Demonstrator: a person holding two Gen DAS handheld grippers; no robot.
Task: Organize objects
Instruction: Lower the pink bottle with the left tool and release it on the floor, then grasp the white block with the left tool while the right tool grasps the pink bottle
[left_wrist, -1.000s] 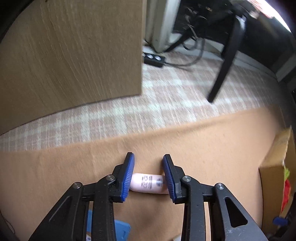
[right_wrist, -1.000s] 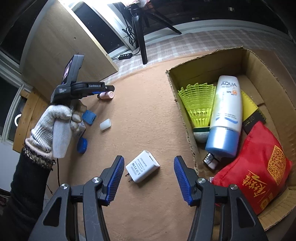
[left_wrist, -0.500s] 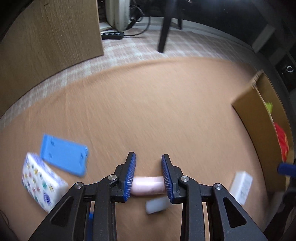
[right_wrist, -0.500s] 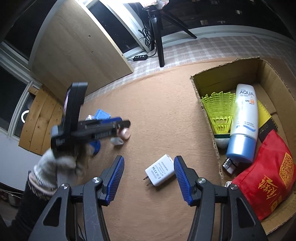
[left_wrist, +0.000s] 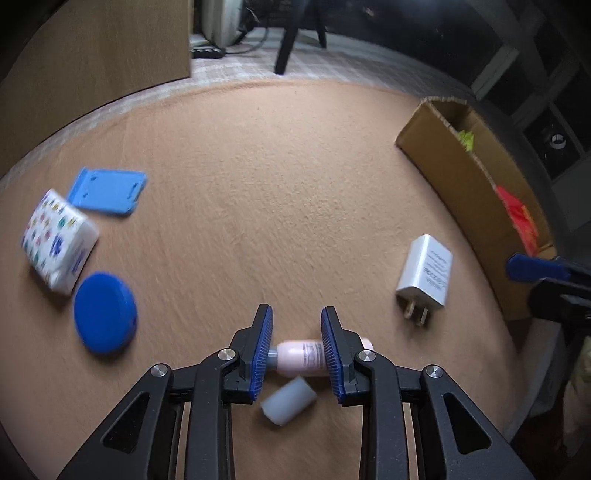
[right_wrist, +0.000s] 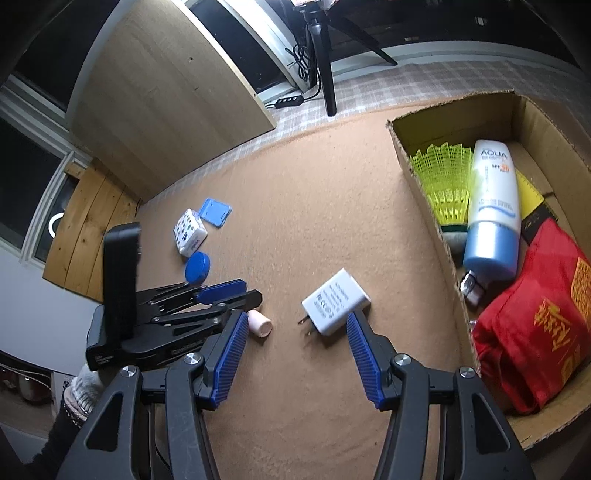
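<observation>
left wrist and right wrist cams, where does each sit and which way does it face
Left wrist: on the left tongs, looking down at the mat; they grip a pink bottle; right tongs at the edge.
Right wrist: on the right tongs, open over a white charger, facing the cardboard box; left tongs and gloved hand show.
Shared: charger, bottle, box.

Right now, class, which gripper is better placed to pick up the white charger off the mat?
Right gripper: open and empty, with the charger just ahead of it. The left gripper already holds a pink bottle.
</observation>
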